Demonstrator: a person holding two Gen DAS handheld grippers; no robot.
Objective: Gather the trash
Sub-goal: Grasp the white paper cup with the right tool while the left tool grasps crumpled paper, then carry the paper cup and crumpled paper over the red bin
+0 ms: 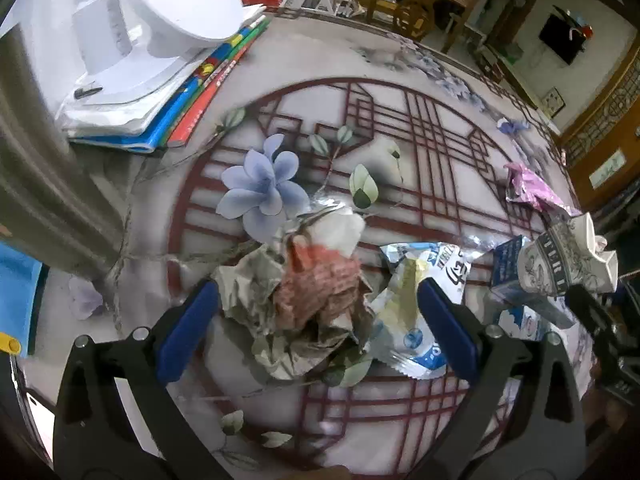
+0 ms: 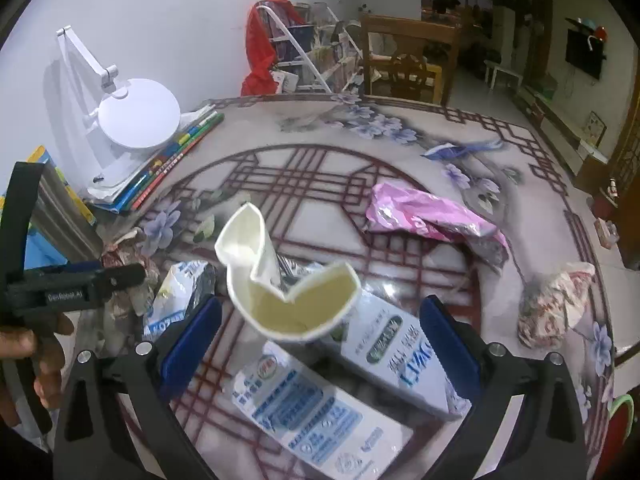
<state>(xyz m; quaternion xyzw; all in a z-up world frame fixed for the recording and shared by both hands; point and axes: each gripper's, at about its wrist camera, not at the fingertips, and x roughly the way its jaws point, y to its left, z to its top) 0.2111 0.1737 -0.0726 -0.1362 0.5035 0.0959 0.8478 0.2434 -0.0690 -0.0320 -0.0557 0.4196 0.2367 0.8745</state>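
Left wrist: both tongs [image 1: 318, 306] [image 2: 320, 322] gape wide; cup [image 1: 568, 258] lettering possibly "VER".

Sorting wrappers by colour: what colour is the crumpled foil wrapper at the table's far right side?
Pink, with silvery foil inside; the pink wrapper shows best in the right wrist view.

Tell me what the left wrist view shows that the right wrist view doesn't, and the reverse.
Only the left wrist view shows the crumpled paper wad fully, lying between the open left gripper fingers. Only the right wrist view shows inside the crushed paper cup, the flat carton below it, and a crumpled wrapper near the table edge. Both show the white lamp, pink foil wrapper, blue-white pouch and patterned table.
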